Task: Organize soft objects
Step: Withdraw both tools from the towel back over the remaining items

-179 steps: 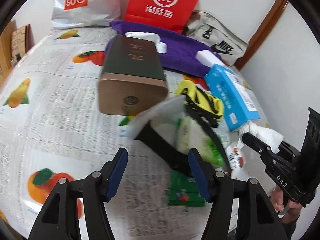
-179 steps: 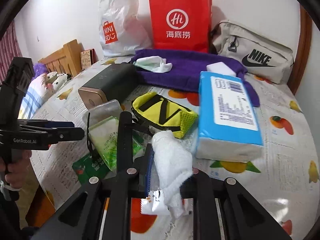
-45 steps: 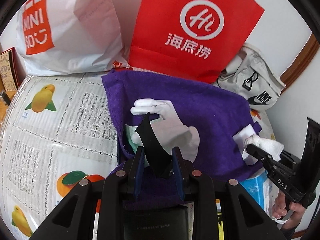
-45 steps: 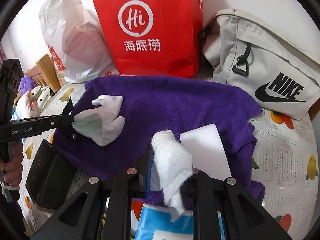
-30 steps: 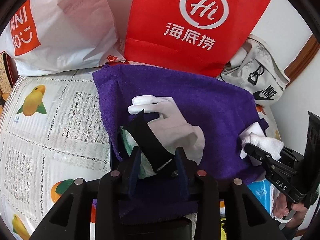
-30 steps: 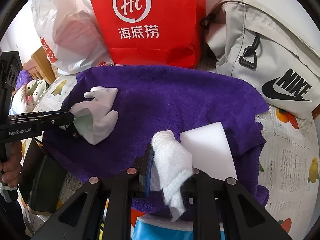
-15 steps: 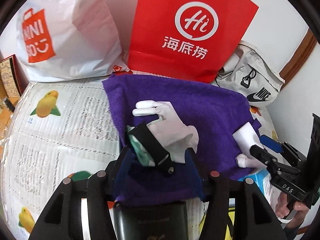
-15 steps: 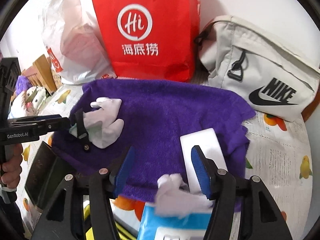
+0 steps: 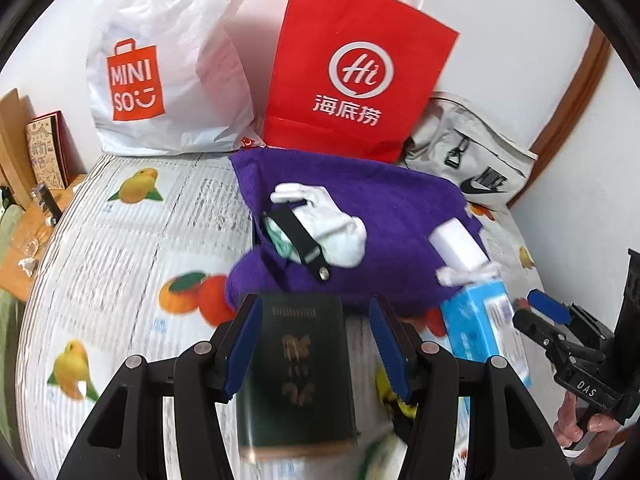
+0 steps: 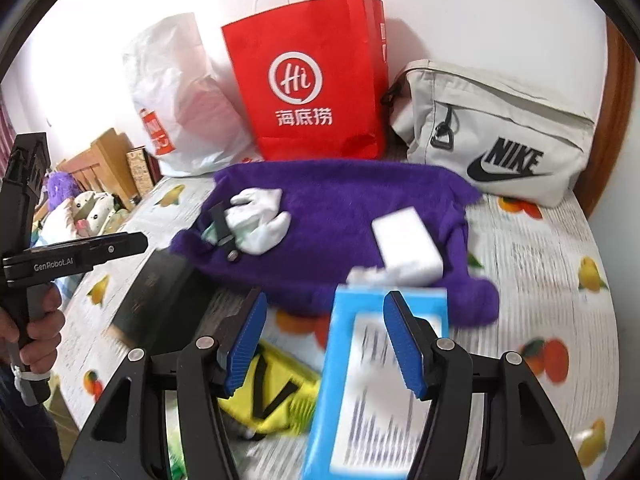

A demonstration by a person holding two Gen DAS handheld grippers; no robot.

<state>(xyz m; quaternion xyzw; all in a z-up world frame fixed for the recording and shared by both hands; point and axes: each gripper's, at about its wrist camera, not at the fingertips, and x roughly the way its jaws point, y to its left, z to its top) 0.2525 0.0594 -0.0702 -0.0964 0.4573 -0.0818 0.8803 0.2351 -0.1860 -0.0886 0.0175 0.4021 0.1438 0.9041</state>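
A purple towel lies spread before the bags. On its left part rests a white glove with a black strap across it. A white sponge sits on the right part, and a crumpled white cloth lies at the towel's near edge. My left gripper stands open above a dark green box, holding nothing. Over a blue tissue pack, my right gripper is open and holds nothing.
Behind the towel stand a red paper bag, a white plastic bag and a grey Nike bag. A yellow pouch lies beside the tissue pack. The fruit-print tablecloth covers the table; a wooden headboard is at far left.
Both grippers opened and drew back and up from the towel. The left let go of the black strap on the glove; the right dropped the white cloth at the towel's near edge.
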